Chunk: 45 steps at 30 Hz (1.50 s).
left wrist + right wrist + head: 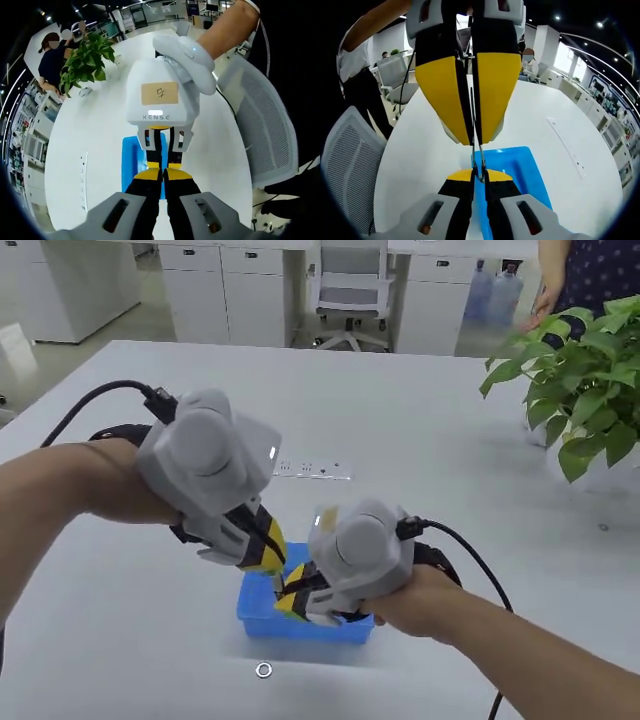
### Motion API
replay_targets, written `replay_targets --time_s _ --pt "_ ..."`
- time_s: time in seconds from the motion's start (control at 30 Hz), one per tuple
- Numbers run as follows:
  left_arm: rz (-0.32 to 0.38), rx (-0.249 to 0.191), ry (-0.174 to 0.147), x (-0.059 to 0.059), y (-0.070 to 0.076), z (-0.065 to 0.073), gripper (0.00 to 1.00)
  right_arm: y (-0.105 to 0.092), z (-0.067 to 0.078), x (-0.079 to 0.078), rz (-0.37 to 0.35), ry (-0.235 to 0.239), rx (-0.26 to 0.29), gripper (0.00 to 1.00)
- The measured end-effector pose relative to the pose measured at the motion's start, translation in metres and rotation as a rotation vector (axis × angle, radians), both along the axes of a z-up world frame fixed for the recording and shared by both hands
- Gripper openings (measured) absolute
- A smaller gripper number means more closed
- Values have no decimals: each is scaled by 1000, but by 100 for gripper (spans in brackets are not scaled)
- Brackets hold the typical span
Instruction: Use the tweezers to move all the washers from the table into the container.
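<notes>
The white table (420,410) carries the whole job, and over its near part the two grippers meet nose to nose. The left gripper (262,548) slants down from the person's left. The right gripper (293,602) comes in low from the other side, and both tips hang above the blue container (258,612). In the right gripper view the left gripper's yellow jaws stand almost together, with the thin tweezers (475,135) clamped in the slit between them. The tweezers' lower end runs into the right gripper's own jaws, which are likewise drawn nearly together and seem to pinch it. This looks like a regrip or a hand-over of the tool above the container, not a pick. Whether the tips carry a washer, or whether any lies inside the container, I cannot tell. One washer (263,670) lies flat on the table just beside the container's near wall. The next move probably calls for one gripper to let go. The other then has to lower the tweezers' tips to that small ring and close them across its rim.
</notes>
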<state>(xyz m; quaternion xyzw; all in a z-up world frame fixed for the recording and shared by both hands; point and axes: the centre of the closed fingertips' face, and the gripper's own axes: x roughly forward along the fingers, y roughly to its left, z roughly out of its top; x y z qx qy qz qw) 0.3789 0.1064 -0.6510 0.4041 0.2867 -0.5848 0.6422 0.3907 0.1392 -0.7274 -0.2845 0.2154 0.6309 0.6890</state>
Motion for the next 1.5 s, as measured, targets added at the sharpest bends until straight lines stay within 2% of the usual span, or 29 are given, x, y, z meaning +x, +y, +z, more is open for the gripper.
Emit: replay_targets --time_s 0.3,0.87,1.5 --pt "-4 -4 9 14 -2 -11 5 -4 -11 13 -13 16 0 9" --pt "-10 -1 44 34 -3 -35 5 -5 -36 30 -23 63 -10 9" --pt "-9 14 77 48 4 -58 5 0 -59 41 -22 108 -23 10"
